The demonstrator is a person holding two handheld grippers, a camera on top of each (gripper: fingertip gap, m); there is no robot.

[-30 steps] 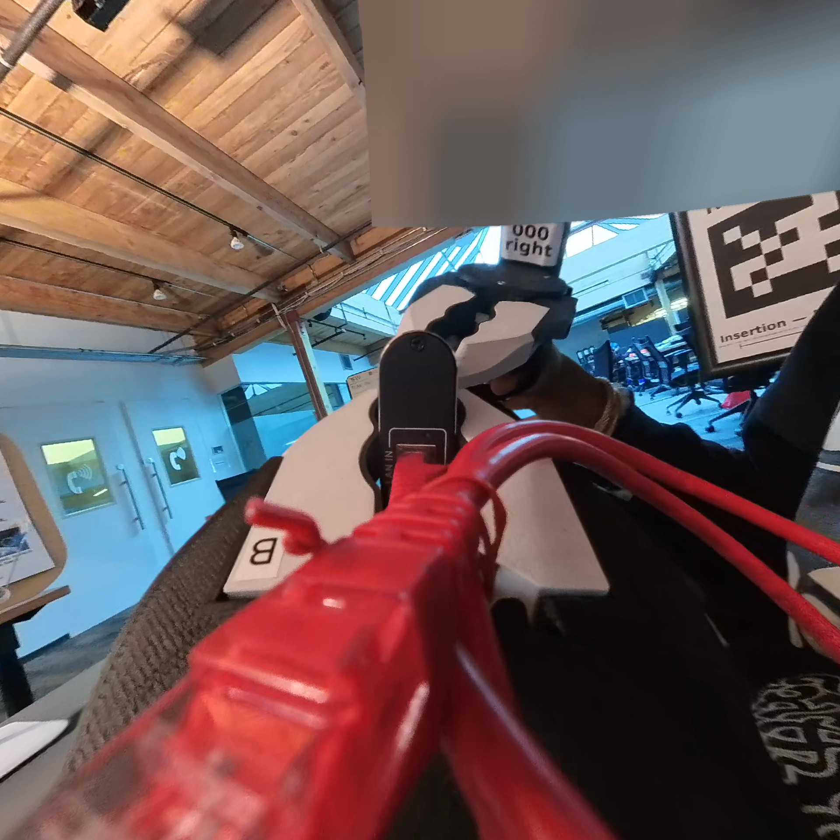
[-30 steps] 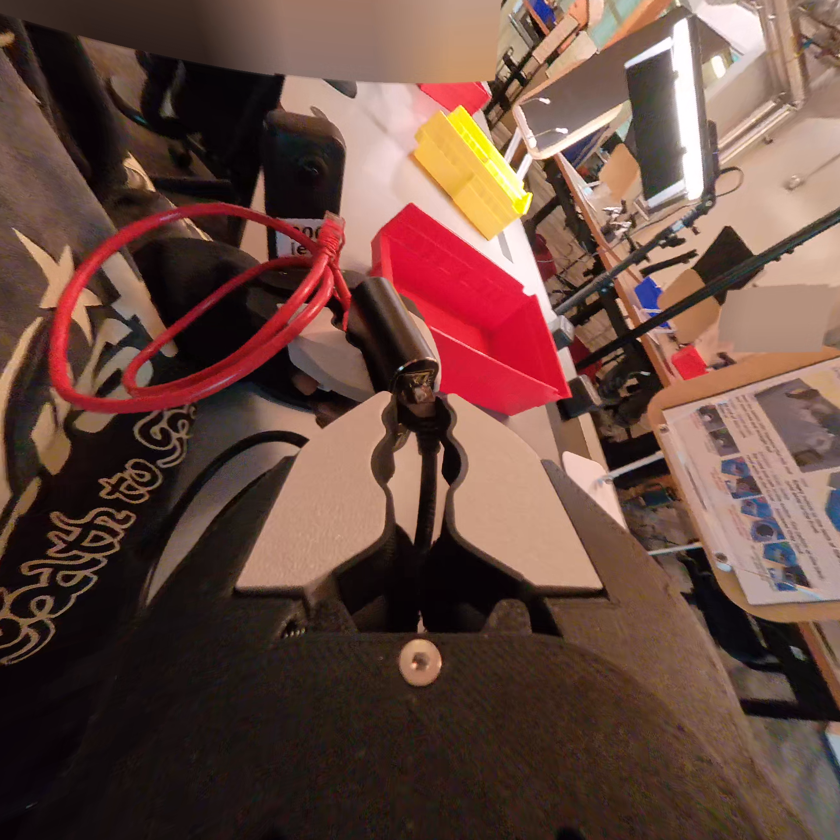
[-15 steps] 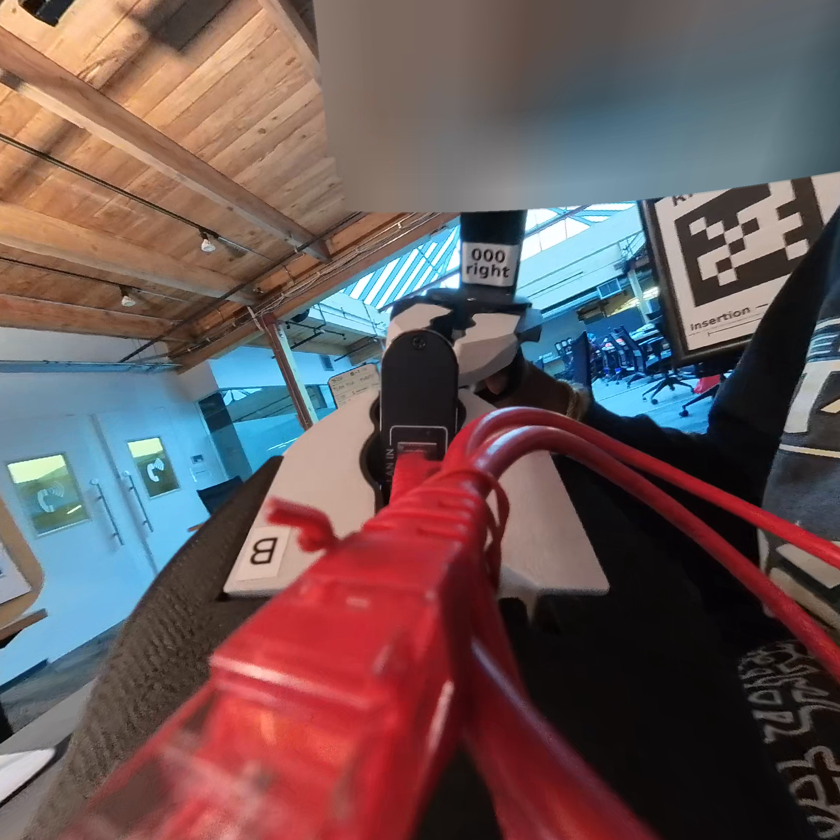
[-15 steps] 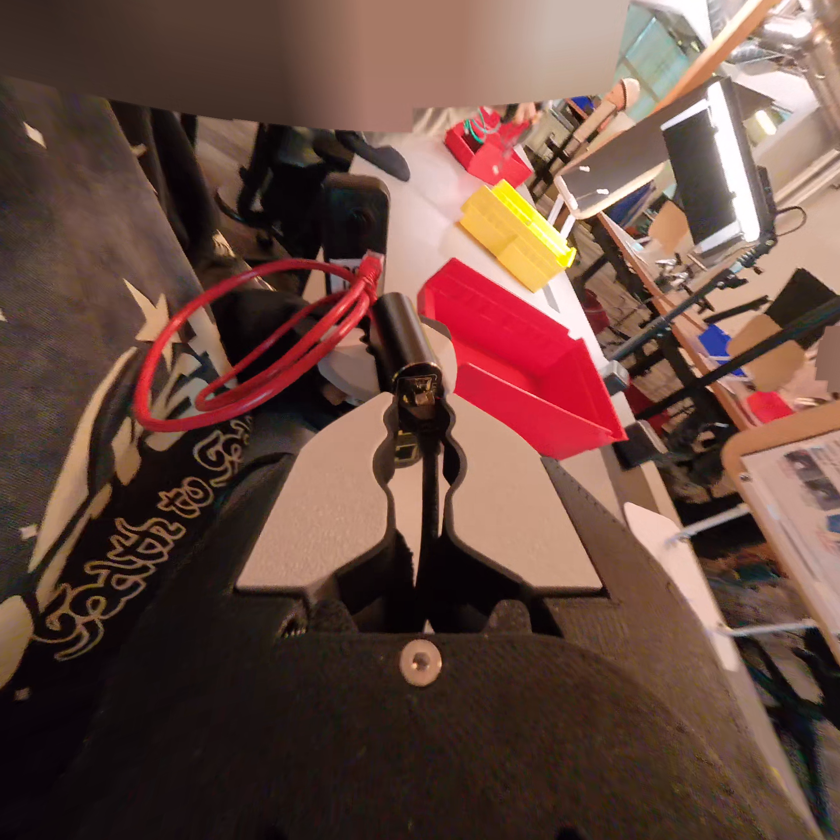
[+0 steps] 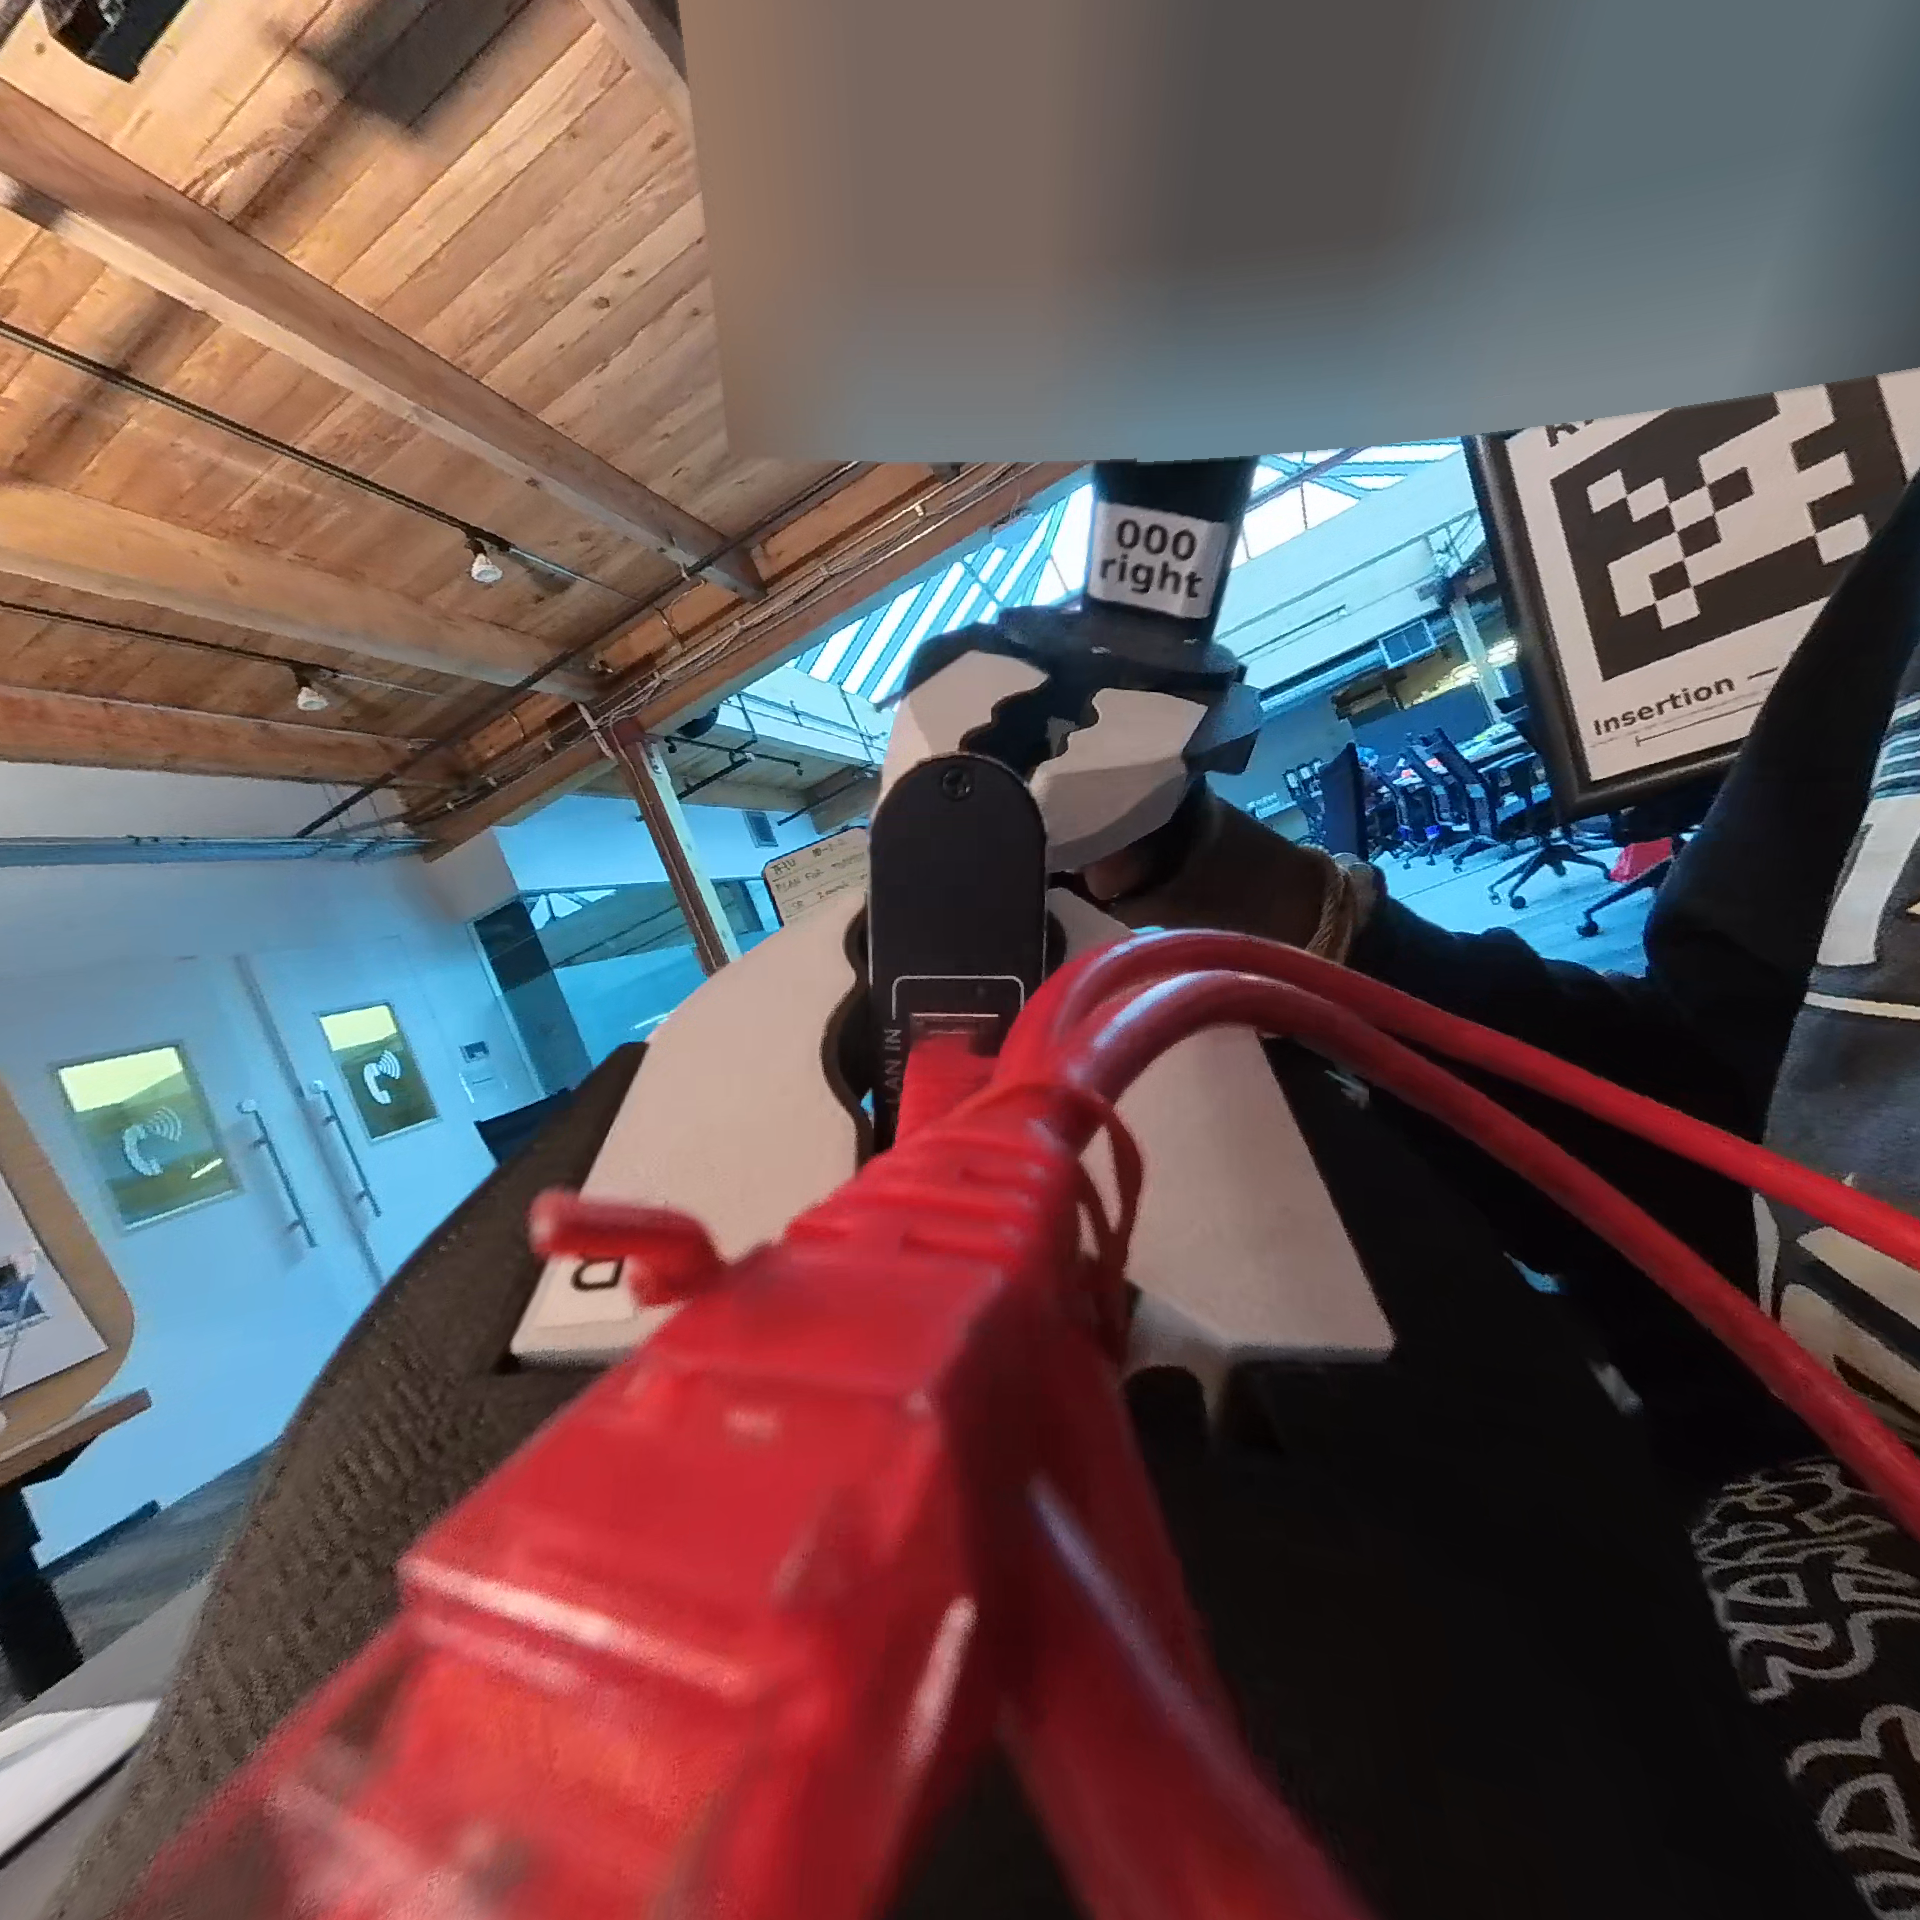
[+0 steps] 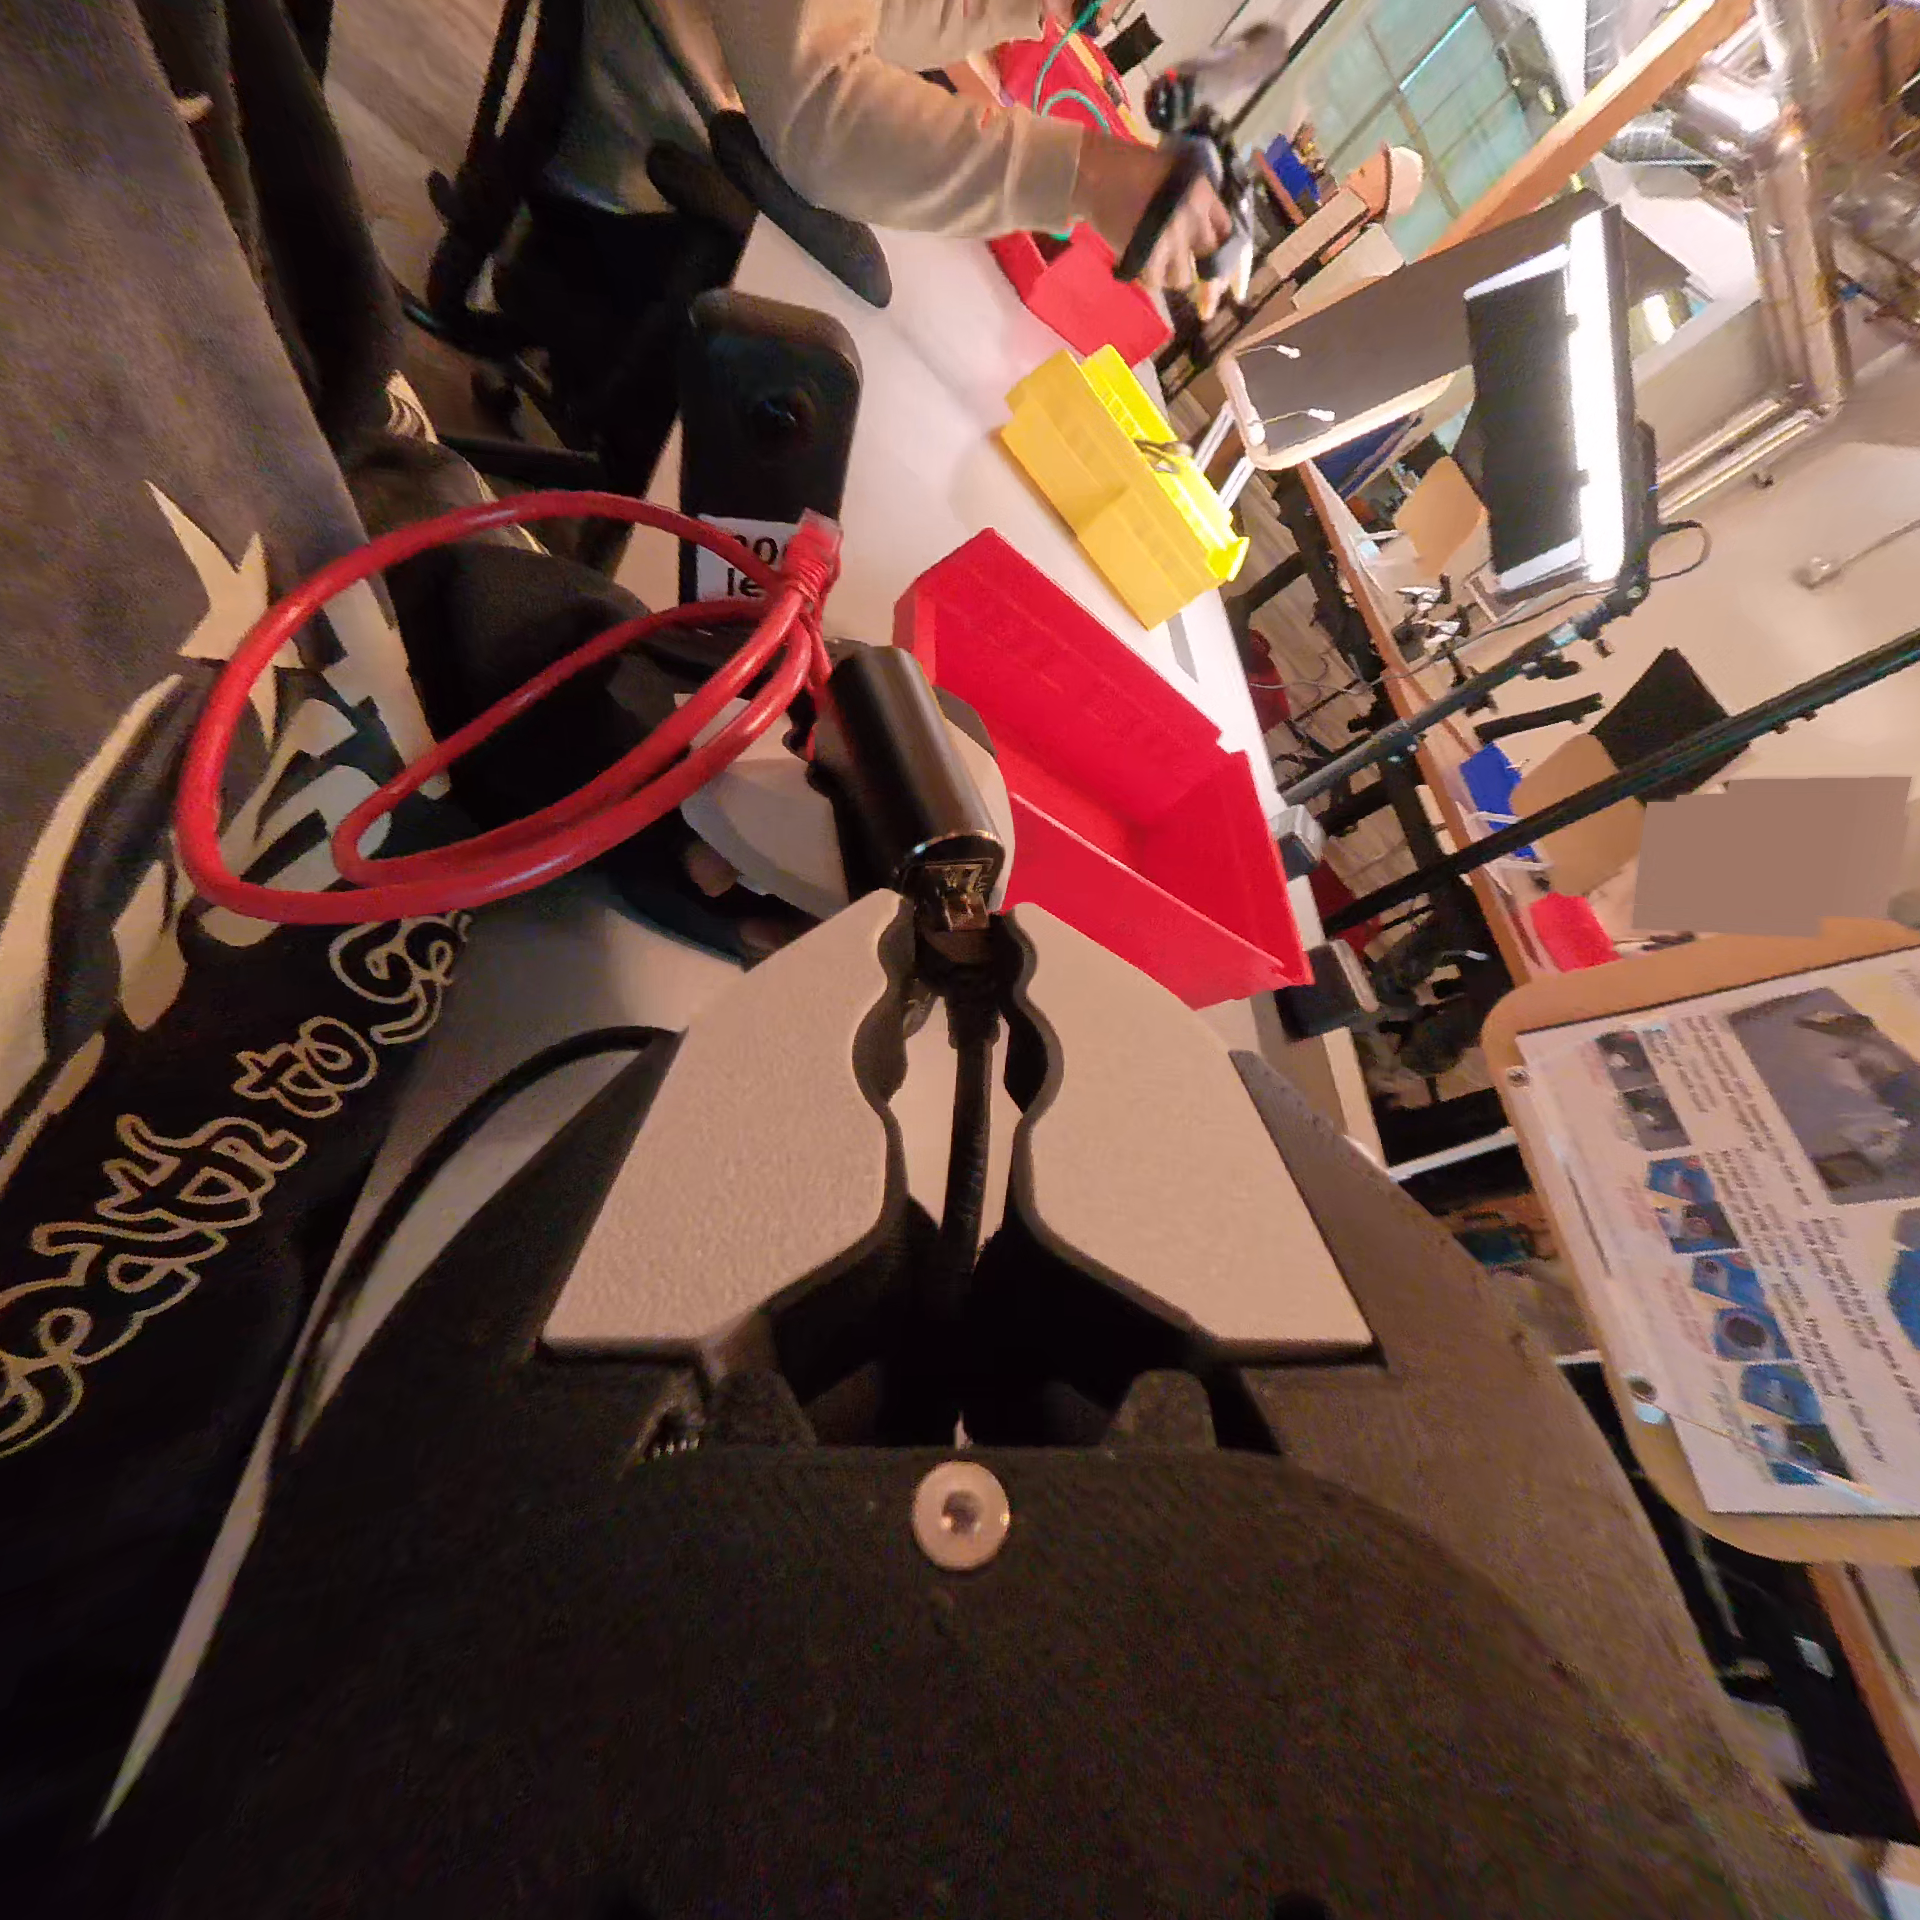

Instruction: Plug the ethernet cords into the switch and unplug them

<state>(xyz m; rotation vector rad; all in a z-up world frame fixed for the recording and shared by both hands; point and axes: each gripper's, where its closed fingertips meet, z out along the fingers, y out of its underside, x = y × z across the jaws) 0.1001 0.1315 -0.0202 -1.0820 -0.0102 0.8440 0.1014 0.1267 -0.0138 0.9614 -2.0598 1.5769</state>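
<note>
My left gripper (image 5: 956, 966) is shut on a small black switch (image 5: 954, 873) and holds it up in the air. A red ethernet cord (image 5: 1455, 1101) is plugged into the port (image 5: 940, 1049) that faces this camera. Its loose plug (image 5: 727, 1507) hangs close to the lens. My right gripper (image 6: 951, 925) is shut on a black cord (image 6: 966, 1122) at the switch's (image 6: 904, 758) other end, where its plug meets the port. The red cord loops (image 6: 468, 727) to the left. The right gripper also shows beyond the switch in the left wrist view (image 5: 1039, 727).
A white table (image 6: 935, 343) carries a red bin (image 6: 1101, 758), a yellow bin (image 6: 1122, 488) and a further red bin (image 6: 1081, 291). A person's arm (image 6: 914, 156) works at the far end. A monitor (image 6: 1548, 416) and a poster board (image 6: 1745, 1195) stand to the right. The tips of both grippers are at nearly the same place.
Both grippers have swung together with the switch between them, so the backgrounds shifted. Both holds are the same. The person at the far table has come into view.
</note>
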